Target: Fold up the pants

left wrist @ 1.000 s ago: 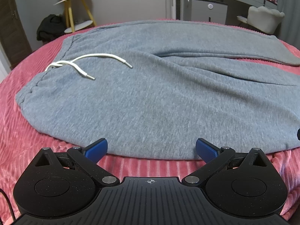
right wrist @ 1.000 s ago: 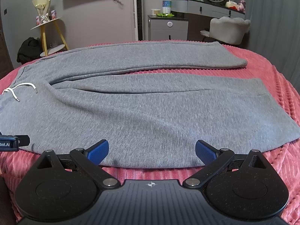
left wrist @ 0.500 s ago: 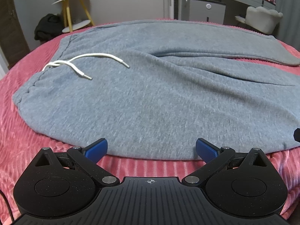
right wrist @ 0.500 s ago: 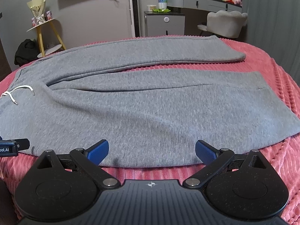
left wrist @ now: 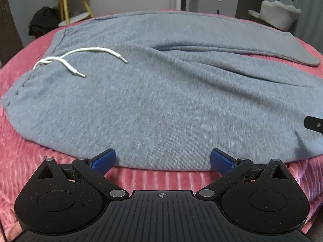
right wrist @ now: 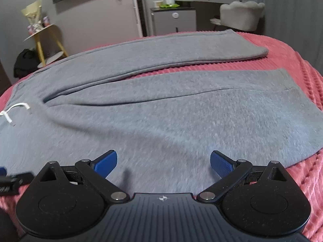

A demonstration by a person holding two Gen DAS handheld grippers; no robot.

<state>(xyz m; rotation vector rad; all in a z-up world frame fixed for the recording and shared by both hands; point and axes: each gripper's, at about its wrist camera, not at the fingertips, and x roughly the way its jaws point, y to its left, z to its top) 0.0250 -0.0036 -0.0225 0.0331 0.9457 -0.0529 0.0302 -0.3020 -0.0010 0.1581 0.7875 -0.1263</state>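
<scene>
Grey sweatpants [left wrist: 161, 92] lie flat on a pink ribbed bedspread [left wrist: 26, 161], waistband to the left with a white drawstring [left wrist: 80, 56], legs running right. My left gripper [left wrist: 162, 160] is open and empty at the near edge of the seat area. My right gripper [right wrist: 163, 161] is open and empty, its blue pads over the near leg [right wrist: 181, 121]. The far leg [right wrist: 161, 54] lies apart, with pink cover showing between the legs. Each gripper's edge shows in the other's view.
A yellow-legged side table [right wrist: 46, 38] and a dark bag [right wrist: 24, 60] stand at the back left. A grey cabinet [right wrist: 173, 20], a dresser and a white chair [right wrist: 240, 14] stand behind the bed. The bedspread [right wrist: 302, 76] falls away at the right.
Both grippers have moved forward towards the pants. The right one now has its pads over the near leg's cloth. Both stay open.
</scene>
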